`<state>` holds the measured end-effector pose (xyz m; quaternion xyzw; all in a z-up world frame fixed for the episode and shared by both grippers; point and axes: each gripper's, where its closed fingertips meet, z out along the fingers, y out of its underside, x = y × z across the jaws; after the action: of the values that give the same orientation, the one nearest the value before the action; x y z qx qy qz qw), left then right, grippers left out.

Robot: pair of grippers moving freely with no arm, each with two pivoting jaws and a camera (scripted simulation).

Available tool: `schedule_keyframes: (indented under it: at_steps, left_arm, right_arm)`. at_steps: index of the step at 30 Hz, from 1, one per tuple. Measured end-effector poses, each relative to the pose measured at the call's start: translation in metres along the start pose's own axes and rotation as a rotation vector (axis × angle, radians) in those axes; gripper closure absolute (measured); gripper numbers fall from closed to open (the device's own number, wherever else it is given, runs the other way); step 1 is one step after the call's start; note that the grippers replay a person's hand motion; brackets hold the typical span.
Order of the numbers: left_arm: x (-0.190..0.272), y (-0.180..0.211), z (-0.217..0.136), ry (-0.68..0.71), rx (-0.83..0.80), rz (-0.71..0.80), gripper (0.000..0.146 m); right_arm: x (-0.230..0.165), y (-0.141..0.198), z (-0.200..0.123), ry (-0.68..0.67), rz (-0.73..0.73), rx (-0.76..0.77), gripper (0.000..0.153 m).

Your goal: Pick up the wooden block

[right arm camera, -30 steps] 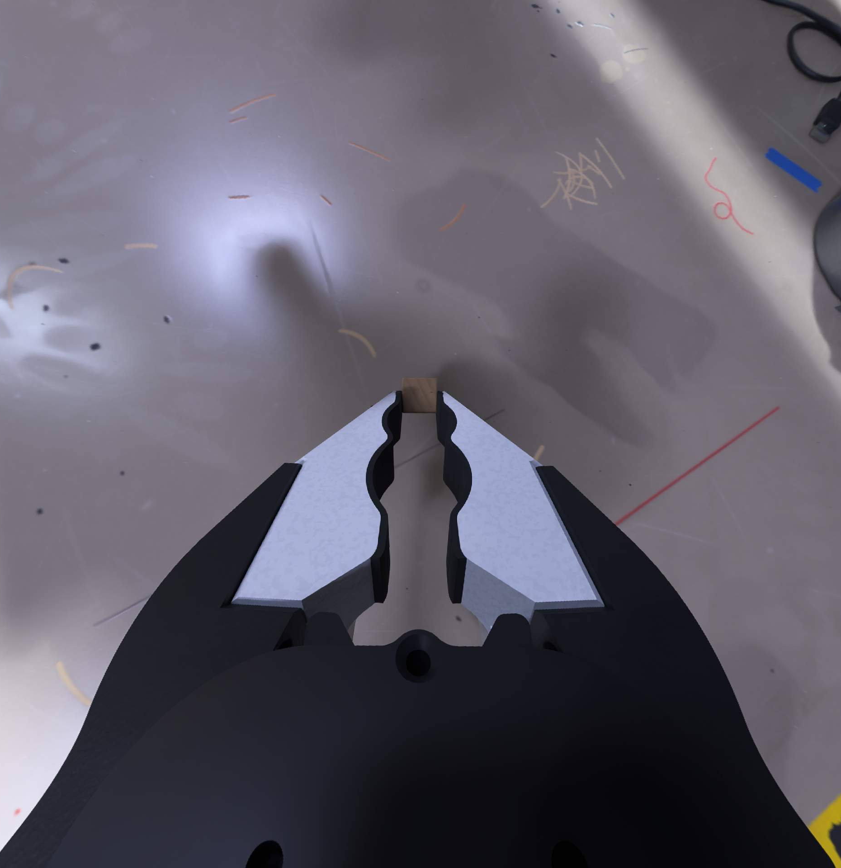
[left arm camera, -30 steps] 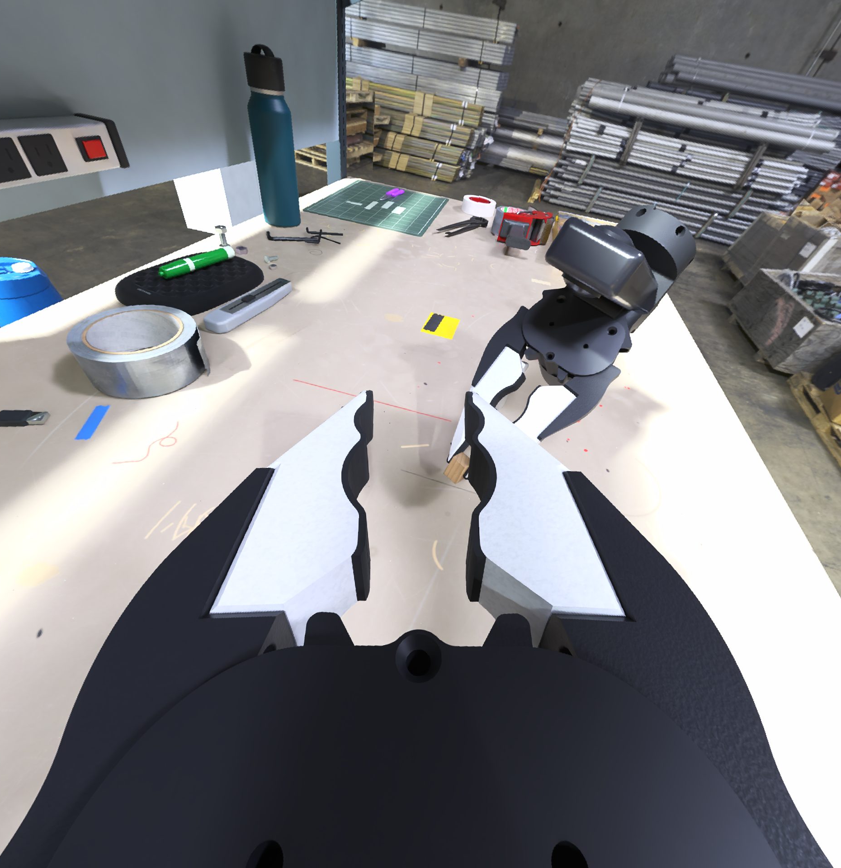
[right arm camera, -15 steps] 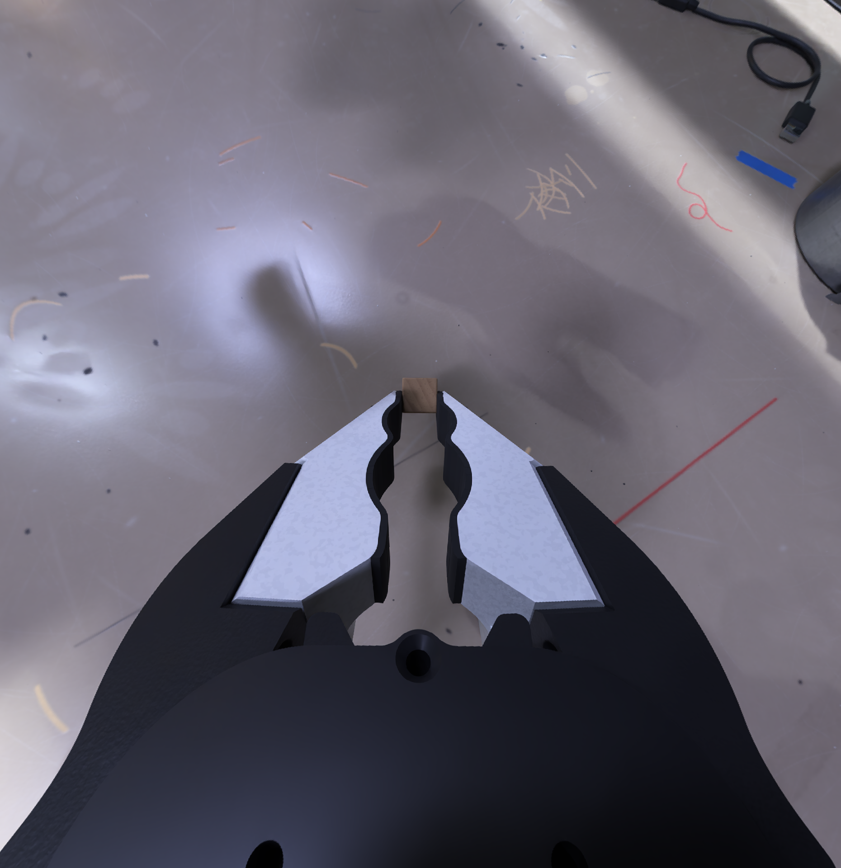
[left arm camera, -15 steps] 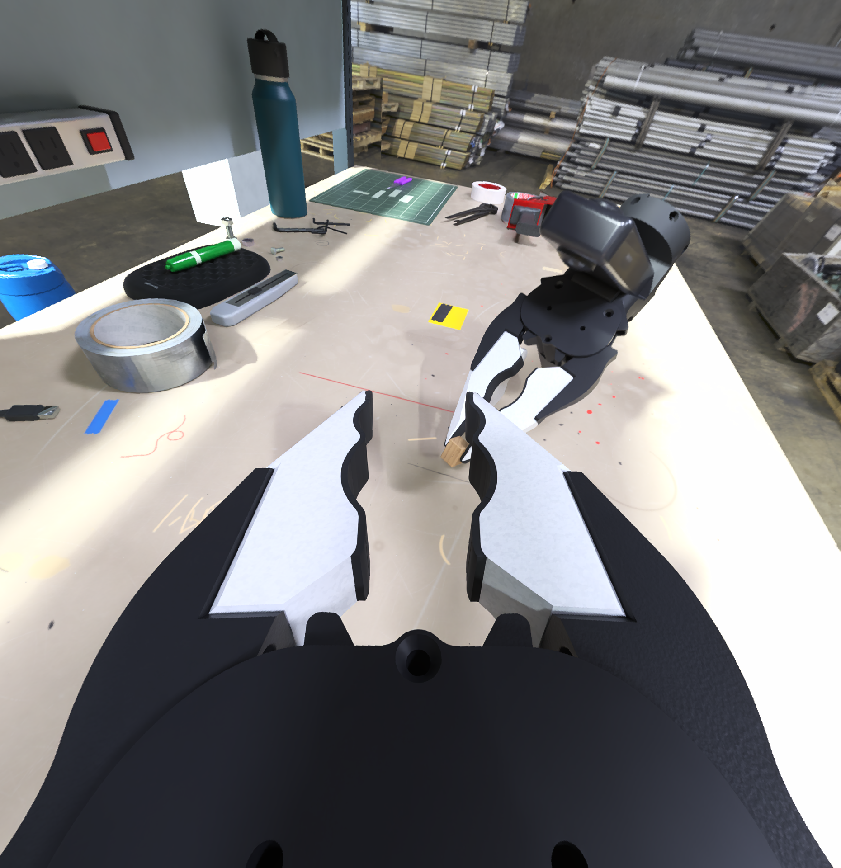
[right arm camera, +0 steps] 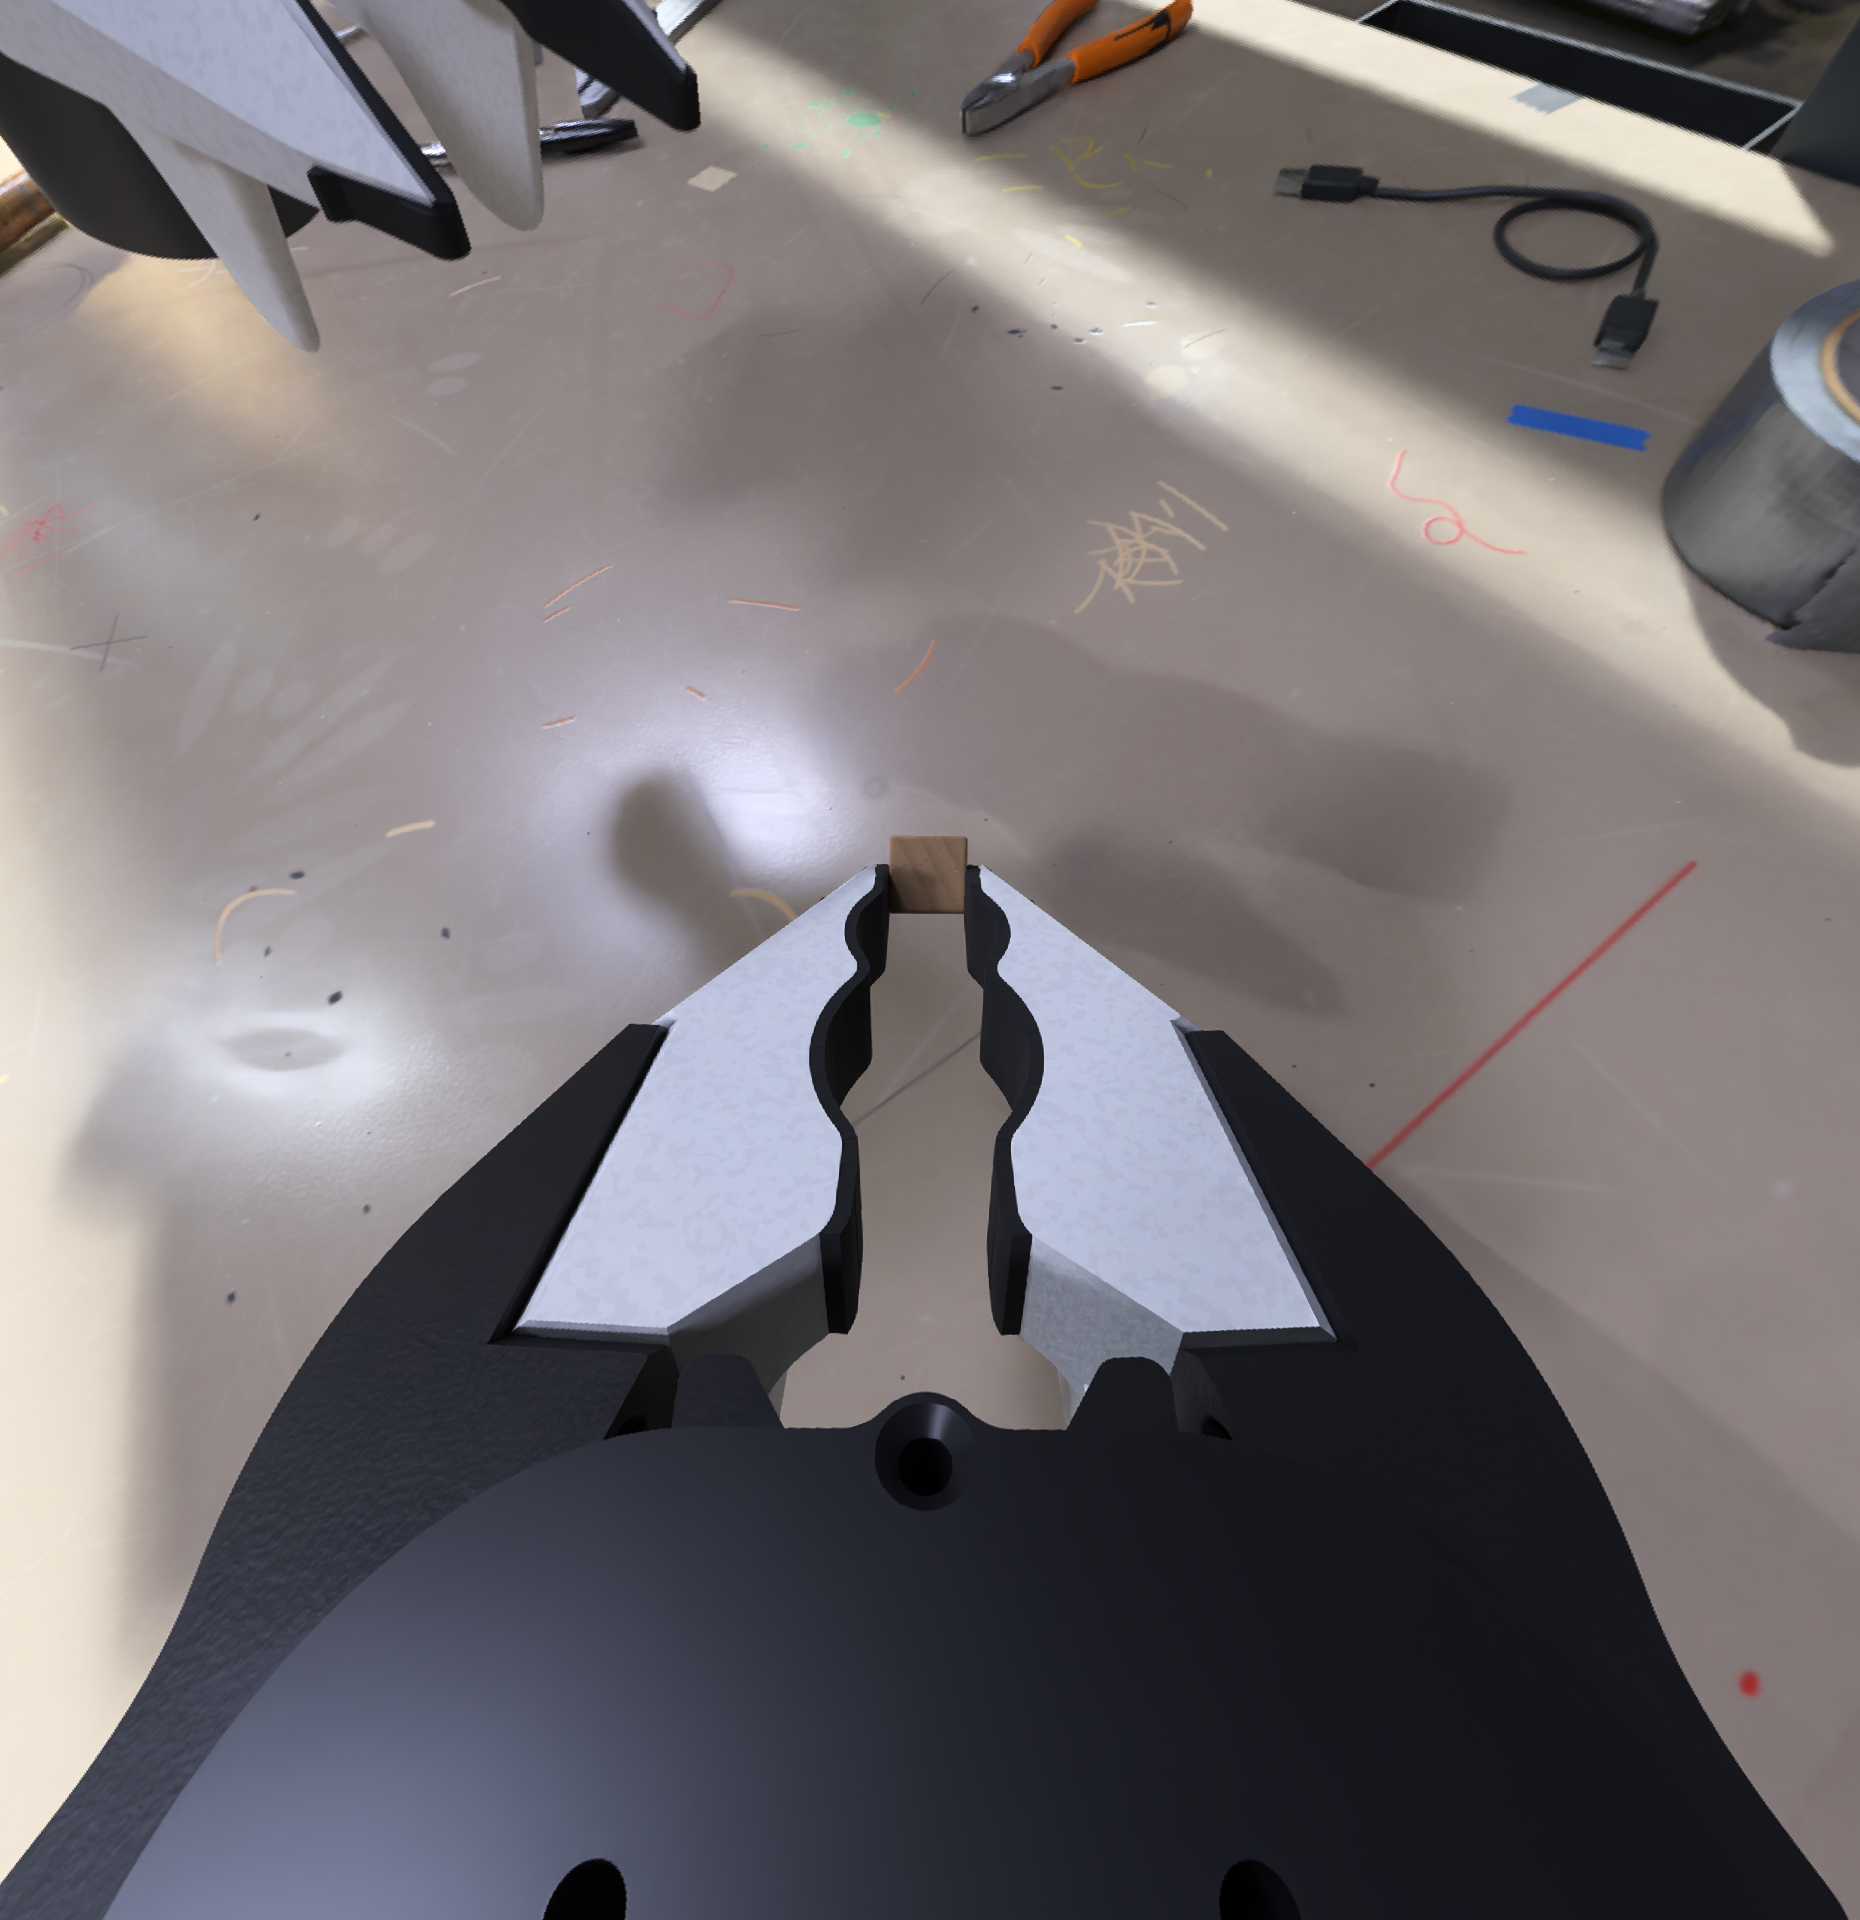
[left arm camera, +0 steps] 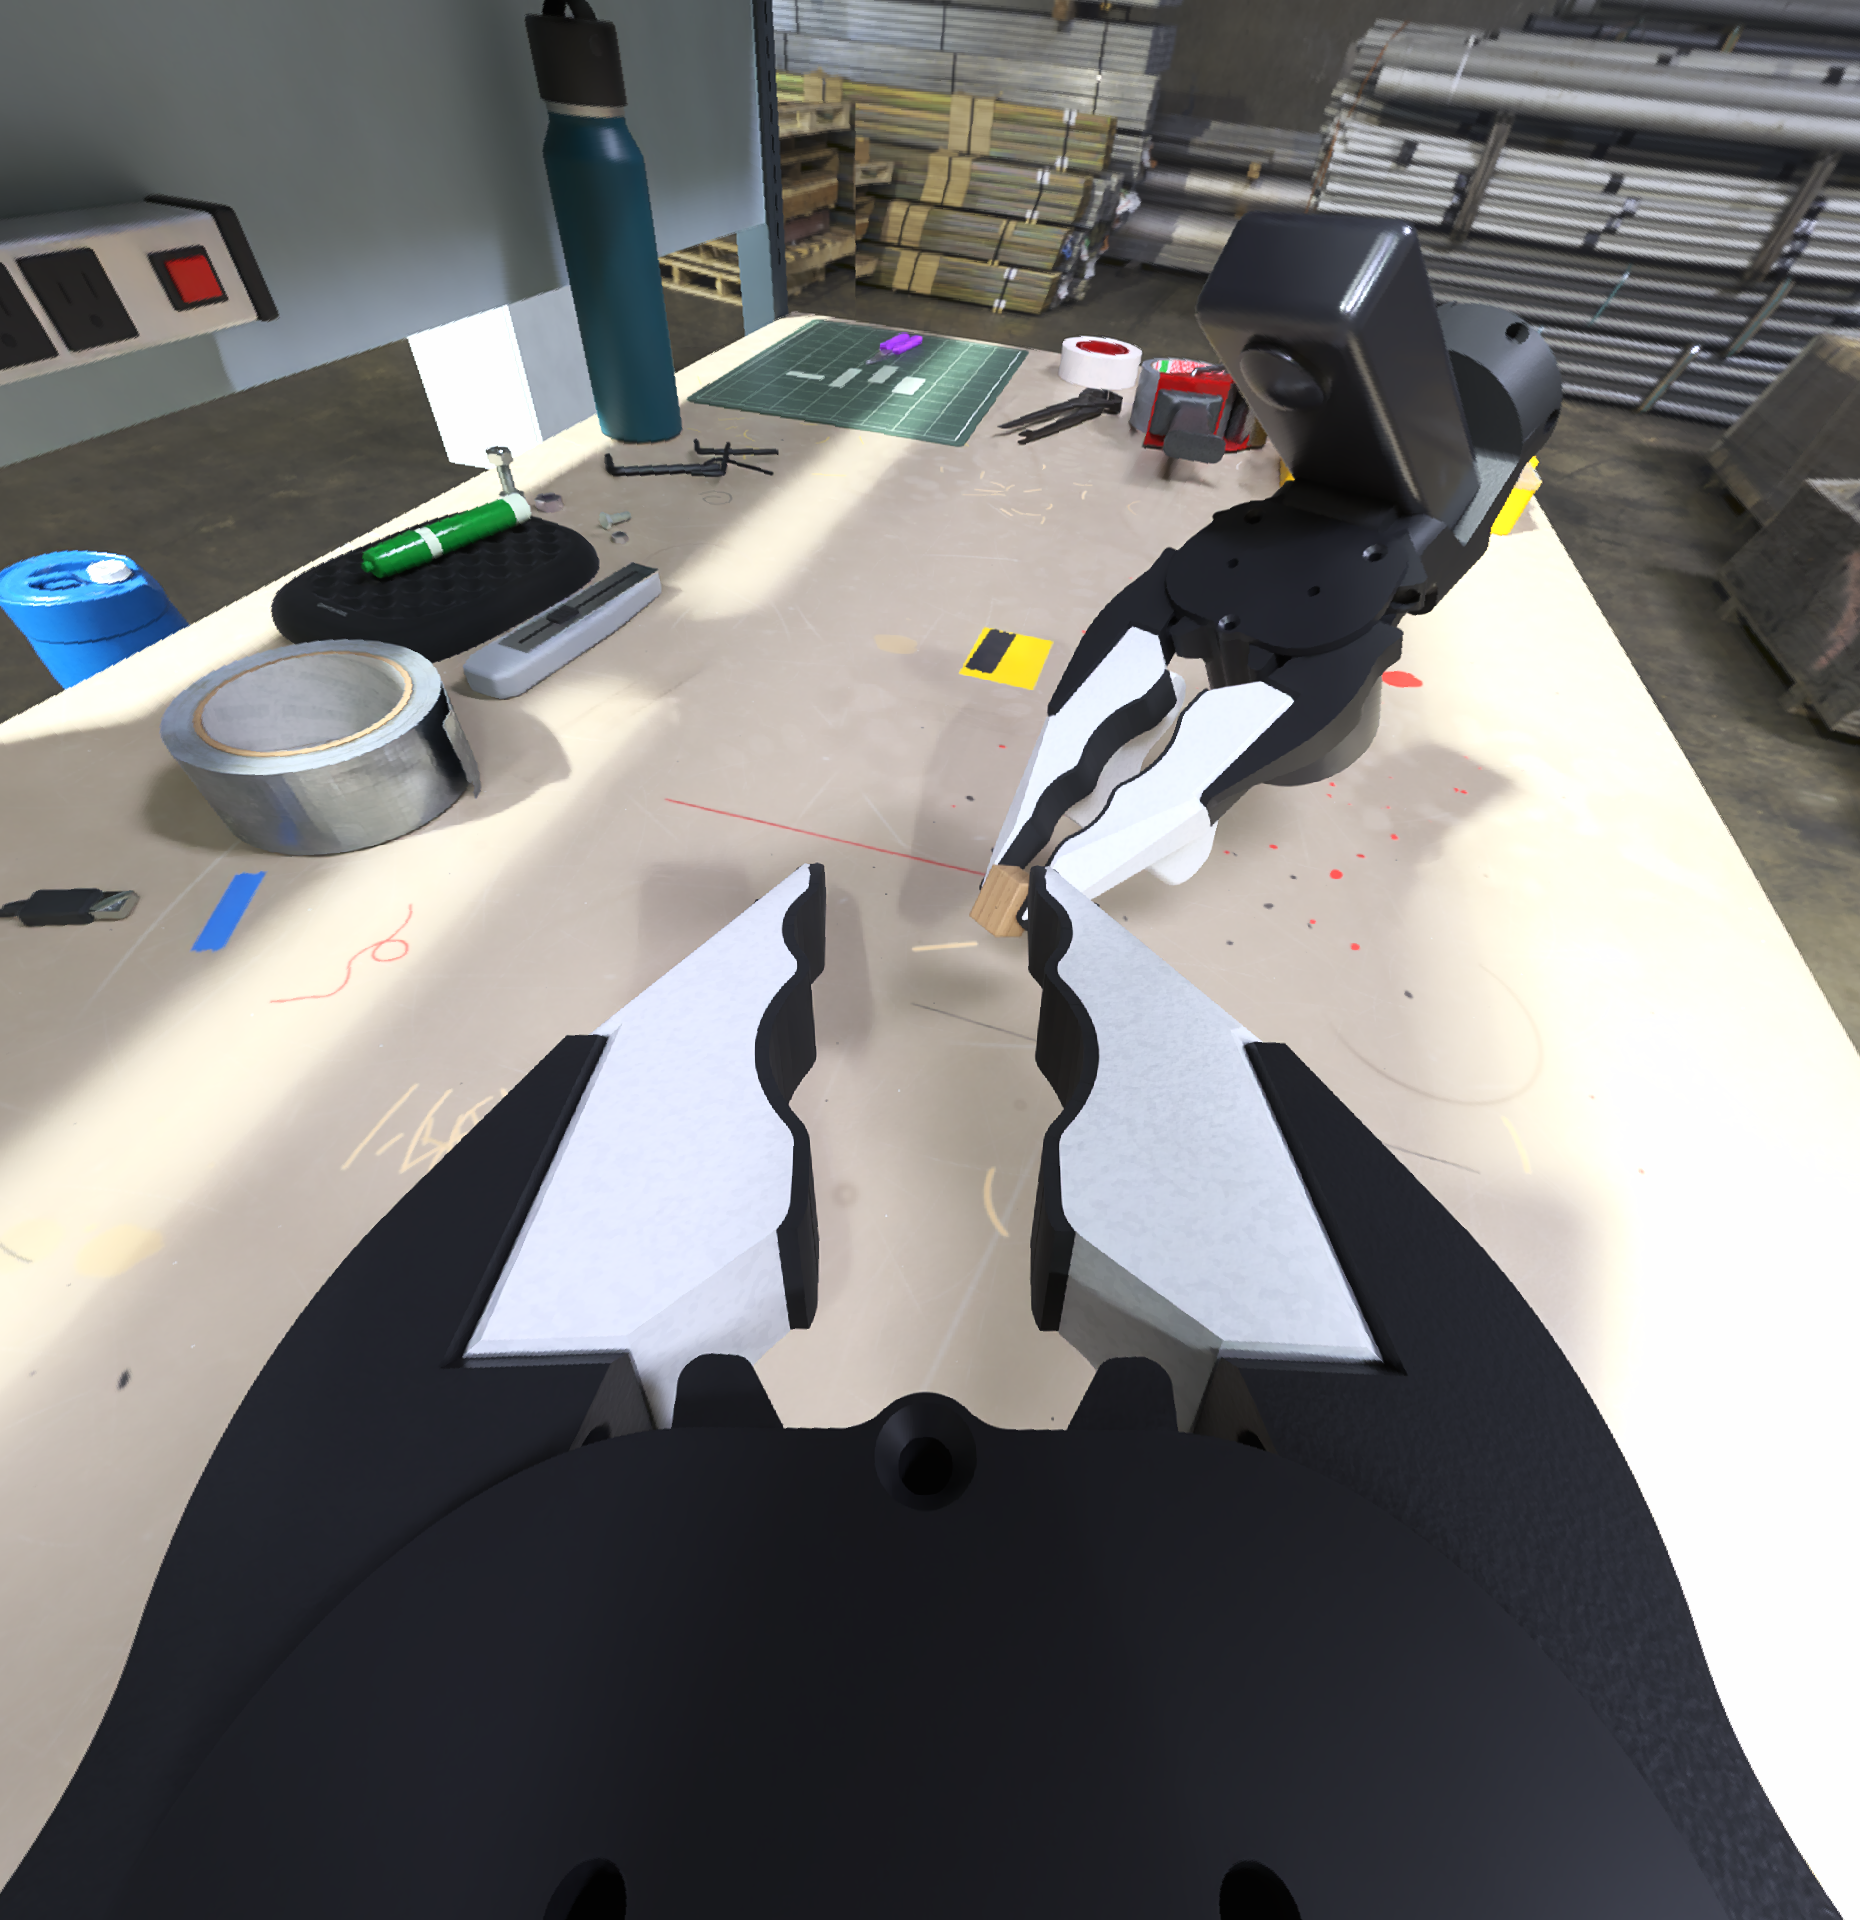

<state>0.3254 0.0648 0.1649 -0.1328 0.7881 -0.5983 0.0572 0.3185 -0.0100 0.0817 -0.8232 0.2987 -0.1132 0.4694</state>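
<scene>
A small wooden block (right arm camera: 928, 875) is pinched between the tips of my right gripper (right arm camera: 928, 883), which holds it above the beige table. In the left wrist view the same block (left arm camera: 999, 902) hangs at the tips of the right gripper (left arm camera: 1019, 883), off the table with its shadow below. My left gripper (left arm camera: 926, 894) is open and empty, its right fingertip (left arm camera: 1051, 904) just beside the block. It also shows at the top left of the right wrist view (right arm camera: 282, 156).
A silver tape roll (left arm camera: 313, 743), black pad with green marker (left arm camera: 443, 540), grey utility knife (left arm camera: 562, 644), teal bottle (left arm camera: 599, 239), green cutting mat (left arm camera: 864, 379) and red tape dispenser (left arm camera: 1186, 410) lie on the table. Orange pliers (right arm camera: 1071, 62) and a USB cable (right arm camera: 1570, 249) lie farther off.
My right gripper has risen with the block, so the table looks farther away and more of it shows. The block now hangs above its shadow. The left gripper stays open.
</scene>
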Motion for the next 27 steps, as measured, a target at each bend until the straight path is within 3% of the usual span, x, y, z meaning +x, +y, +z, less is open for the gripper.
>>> schedule_keyframes:
  at_steps: [20, 27]
  left_arm:
    - [-0.002, 0.005, 0.006, -0.035, -0.014, 0.01, 0.107]
    - [-0.003, 0.006, 0.009, -0.05, -0.011, 0.017, 0.107]
  right_arm:
    - [0.038, -0.048, -0.042, 0.296, -0.072, 0.234, 0.139]
    - [0.047, -0.056, -0.055, 0.341, -0.06, 0.276, 0.139]
